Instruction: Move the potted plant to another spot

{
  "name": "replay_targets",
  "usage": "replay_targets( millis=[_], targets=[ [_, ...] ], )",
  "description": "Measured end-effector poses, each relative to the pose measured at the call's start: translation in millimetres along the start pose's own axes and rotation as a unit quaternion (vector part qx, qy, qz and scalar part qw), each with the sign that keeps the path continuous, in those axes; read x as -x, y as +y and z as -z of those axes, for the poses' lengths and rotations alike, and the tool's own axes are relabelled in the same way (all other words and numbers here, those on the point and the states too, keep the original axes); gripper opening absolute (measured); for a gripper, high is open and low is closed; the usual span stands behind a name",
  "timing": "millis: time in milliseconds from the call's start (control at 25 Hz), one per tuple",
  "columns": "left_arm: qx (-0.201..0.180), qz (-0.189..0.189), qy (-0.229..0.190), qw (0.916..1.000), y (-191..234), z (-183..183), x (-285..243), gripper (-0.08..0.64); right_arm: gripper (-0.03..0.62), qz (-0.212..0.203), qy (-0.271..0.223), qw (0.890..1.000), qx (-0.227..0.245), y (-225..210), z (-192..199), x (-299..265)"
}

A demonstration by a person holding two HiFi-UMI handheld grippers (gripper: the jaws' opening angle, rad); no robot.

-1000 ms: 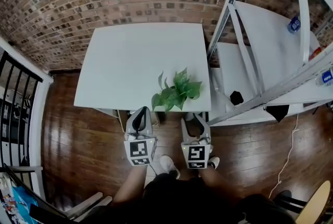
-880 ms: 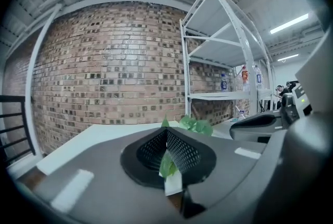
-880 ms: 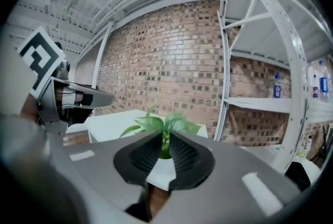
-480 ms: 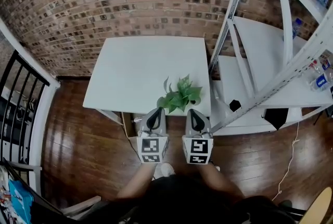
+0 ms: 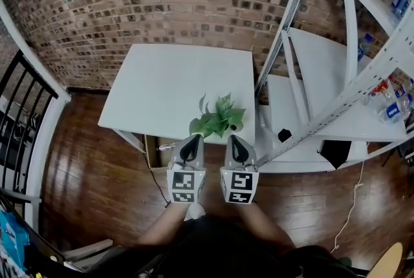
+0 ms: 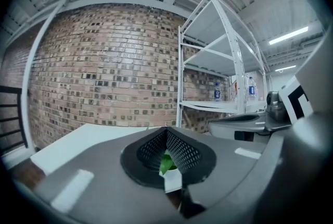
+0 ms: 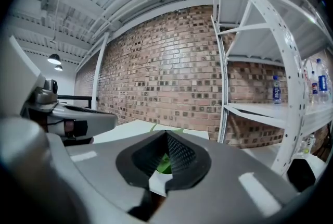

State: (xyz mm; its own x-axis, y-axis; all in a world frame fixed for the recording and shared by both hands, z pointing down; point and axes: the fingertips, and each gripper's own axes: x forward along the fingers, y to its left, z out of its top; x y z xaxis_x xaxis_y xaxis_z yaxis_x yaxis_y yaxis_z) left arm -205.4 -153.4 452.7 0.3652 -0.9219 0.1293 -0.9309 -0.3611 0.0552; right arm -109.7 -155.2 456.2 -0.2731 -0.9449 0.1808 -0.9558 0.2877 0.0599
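The potted plant (image 5: 217, 121) stands at the near right edge of the white table (image 5: 168, 83); its green leaves hide the pot from above. Both grippers are side by side just in front of that edge, pointing at the plant. My left gripper (image 5: 193, 139) is shut, its tips meeting below the plant's left leaves. My right gripper (image 5: 231, 138) is shut too, just below the plant's right side. In the left gripper view the jaws (image 6: 166, 130) meet and hold nothing, with a leaf (image 6: 166, 164) showing behind them. The right gripper view shows the same, closed jaws (image 7: 166, 133) and a leaf (image 7: 163, 163).
A white metal shelf rack (image 5: 323, 76) stands right of the table, close to the plant, with bottles (image 5: 391, 112) on it and a small black object (image 5: 283, 135) on a low shelf. A brick wall runs behind. A black railing (image 5: 19, 108) is at the left. The floor is wood.
Both grippers have risen from below the table edge up to the plant. The right gripper's jaws, open a second ago, have closed. The left gripper stayed shut.
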Motion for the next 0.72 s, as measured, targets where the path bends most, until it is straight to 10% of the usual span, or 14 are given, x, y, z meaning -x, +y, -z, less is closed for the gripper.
replay_targets(
  millis=[720],
  targets=[
    [-0.032, -0.004, -0.023, 0.9992, -2.1, -13.9, 8.8, 0.017, 0.002, -0.004, -0.012, 1.000, 0.005, 6.4, -7.3, 5.7]
  ],
)
